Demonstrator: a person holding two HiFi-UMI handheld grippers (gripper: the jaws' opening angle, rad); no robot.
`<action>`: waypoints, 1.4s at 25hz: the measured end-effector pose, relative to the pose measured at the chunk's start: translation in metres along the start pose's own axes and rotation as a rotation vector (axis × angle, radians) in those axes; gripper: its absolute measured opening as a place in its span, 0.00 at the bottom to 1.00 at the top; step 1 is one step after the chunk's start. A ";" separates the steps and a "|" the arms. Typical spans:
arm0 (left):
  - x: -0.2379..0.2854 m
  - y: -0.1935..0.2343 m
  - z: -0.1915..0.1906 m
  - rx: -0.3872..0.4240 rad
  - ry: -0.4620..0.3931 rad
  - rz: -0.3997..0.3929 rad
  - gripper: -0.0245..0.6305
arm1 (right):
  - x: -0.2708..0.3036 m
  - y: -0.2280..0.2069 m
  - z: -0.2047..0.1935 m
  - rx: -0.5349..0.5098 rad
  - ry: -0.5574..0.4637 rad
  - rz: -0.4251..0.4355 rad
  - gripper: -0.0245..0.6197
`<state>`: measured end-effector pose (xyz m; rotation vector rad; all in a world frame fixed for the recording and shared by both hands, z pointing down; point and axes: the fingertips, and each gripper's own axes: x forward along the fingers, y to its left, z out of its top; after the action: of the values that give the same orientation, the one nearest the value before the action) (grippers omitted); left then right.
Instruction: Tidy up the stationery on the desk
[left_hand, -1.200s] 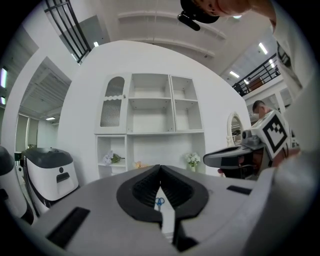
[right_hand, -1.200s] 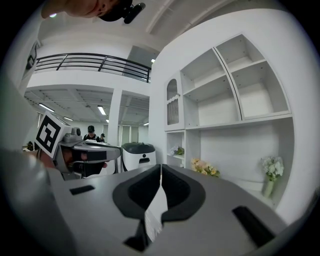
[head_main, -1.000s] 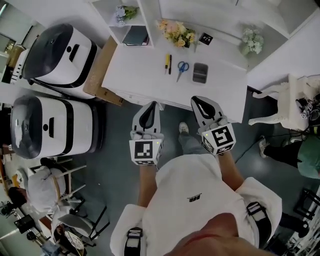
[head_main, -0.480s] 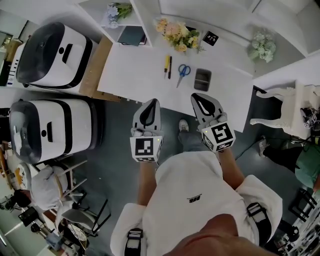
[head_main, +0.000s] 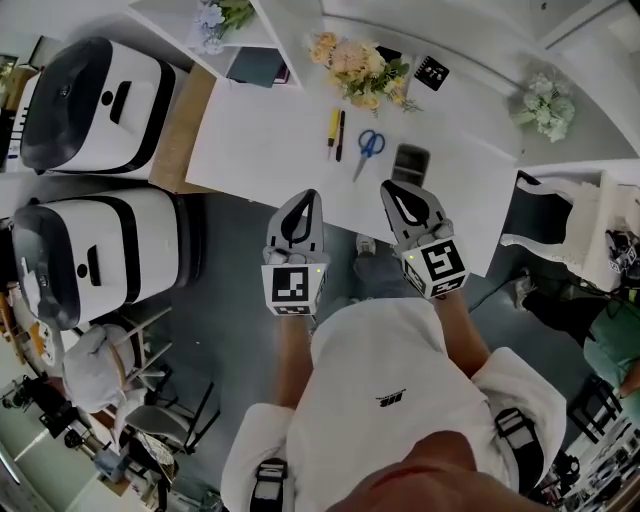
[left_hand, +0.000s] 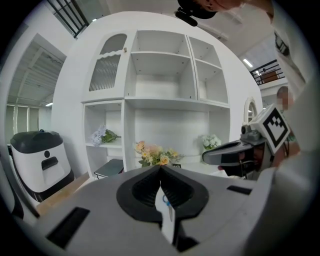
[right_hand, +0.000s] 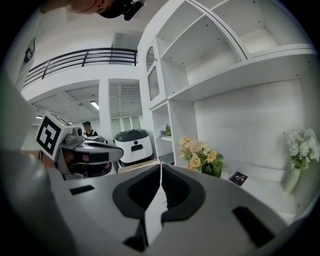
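On the white desk (head_main: 270, 140) lie a yellow pen (head_main: 333, 128), a black pen (head_main: 341, 134), blue-handled scissors (head_main: 367, 150) and a dark grey case (head_main: 410, 162). My left gripper (head_main: 308, 198) is shut and empty, with its tip over the desk's near edge, below the pens. My right gripper (head_main: 389, 190) is also shut and empty, just in front of the grey case. In the left gripper view the left gripper (left_hand: 160, 171) points at the shelf unit with the jaws touching. In the right gripper view the right gripper (right_hand: 160, 169) stands the same way.
A bunch of flowers (head_main: 360, 70), a black marker card (head_main: 432, 72) and a white bouquet (head_main: 545, 105) stand at the desk's back. A dark book (head_main: 255, 68) lies in a shelf. Two white-and-black machines (head_main: 95, 100) (head_main: 90, 255) stand at left, a white chair (head_main: 560, 215) at right.
The desk has come closer to me, and both gripper tips now reach its near edge. Both grippers stay shut and empty.
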<state>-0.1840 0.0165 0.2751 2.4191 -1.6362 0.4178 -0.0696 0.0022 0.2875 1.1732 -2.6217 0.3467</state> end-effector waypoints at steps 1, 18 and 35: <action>0.006 0.002 -0.002 -0.001 0.007 0.000 0.04 | 0.005 -0.003 -0.001 0.003 0.001 0.005 0.04; 0.087 0.027 -0.025 -0.012 0.094 -0.058 0.04 | 0.069 -0.038 -0.018 0.058 0.033 0.002 0.04; 0.156 0.049 -0.077 -0.013 0.166 -0.211 0.04 | 0.115 -0.046 -0.049 0.116 0.066 -0.132 0.04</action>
<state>-0.1849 -0.1138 0.4003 2.4413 -1.2977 0.5533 -0.1029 -0.0927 0.3753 1.3399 -2.4811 0.5079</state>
